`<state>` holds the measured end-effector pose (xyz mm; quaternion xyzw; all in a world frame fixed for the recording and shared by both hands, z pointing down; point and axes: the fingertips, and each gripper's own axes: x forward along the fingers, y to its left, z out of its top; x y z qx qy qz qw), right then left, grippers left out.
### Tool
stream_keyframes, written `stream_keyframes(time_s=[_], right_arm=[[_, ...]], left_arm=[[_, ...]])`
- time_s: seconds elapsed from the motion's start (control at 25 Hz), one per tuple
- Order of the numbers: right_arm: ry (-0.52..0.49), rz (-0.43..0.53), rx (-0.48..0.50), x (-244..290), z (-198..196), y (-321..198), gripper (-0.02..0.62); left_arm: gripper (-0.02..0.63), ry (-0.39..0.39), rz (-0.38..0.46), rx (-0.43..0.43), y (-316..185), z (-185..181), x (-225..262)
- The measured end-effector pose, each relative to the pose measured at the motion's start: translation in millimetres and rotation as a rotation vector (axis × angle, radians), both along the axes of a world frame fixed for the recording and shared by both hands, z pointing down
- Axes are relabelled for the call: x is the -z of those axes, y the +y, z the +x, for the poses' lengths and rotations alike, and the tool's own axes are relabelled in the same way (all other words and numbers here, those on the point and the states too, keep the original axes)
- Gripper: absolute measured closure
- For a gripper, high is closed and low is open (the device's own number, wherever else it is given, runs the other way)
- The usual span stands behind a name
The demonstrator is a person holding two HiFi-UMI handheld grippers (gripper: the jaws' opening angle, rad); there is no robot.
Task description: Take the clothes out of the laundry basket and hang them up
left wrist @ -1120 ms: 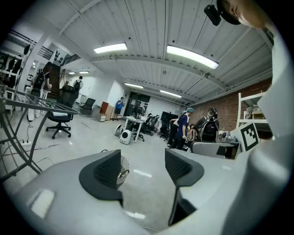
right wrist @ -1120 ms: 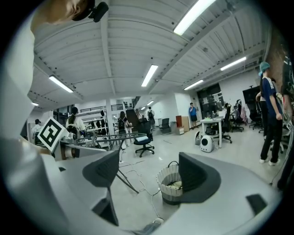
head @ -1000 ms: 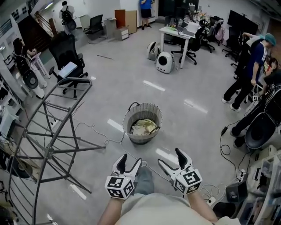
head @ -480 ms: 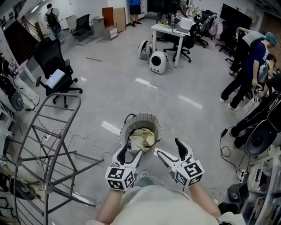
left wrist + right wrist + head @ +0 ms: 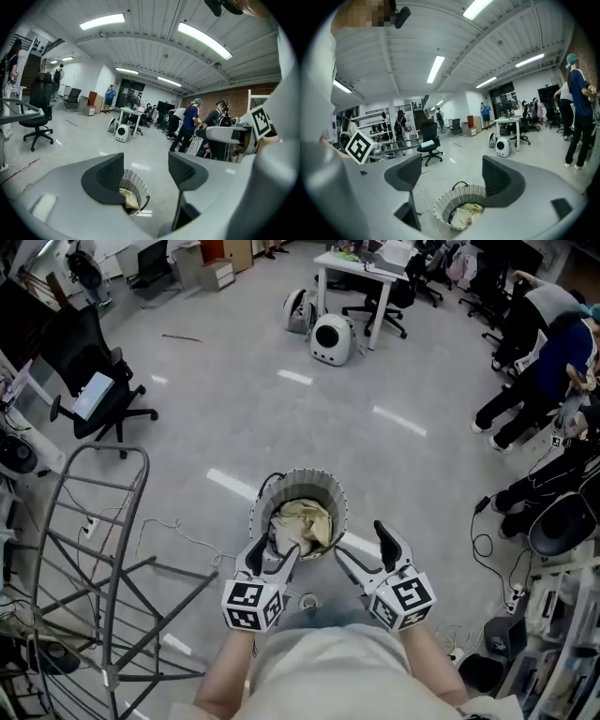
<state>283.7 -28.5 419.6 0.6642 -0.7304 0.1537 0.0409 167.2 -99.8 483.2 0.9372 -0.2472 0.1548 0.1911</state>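
**Head view: clothes basket just beyond both open tongs**

The pale yellow clothes [image 5: 302, 521] lie heaped in the round laundry basket [image 5: 281, 479] at lower centre. The left gripper [image 5: 272, 554] shows at its near rim and the right gripper [image 5: 361, 542] just to its right. Both have their jaws apart, with nothing between them. The drying rack [image 5: 103, 447] stands at lower left.
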Motion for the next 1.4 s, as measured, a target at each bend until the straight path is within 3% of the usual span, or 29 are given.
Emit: stream_keyframes(time_s=[0.32,0.64,1.08,1.4], right_arm=[[-0.005,-0.17,0.042,-71,15,-37,0.215],[-0.017,-0.252,0.064,-145,43,-86,0.215],[-0.02,-0.315,0.083,-250,87,-122,0.215],[-0.001,-0.399,0.077,-348,113,-132,0.215]], left_arm=[[0.319,-0.083,-0.132,-0.006,-30,22,-84],[0.319,-0.117,-0.337,-0.009,-53,66,-207],[0.347,-0.347,-0.489,-0.105,-49,123,-404],[0.353,-0.476,-0.595,-0.143,-42,116,-514]])
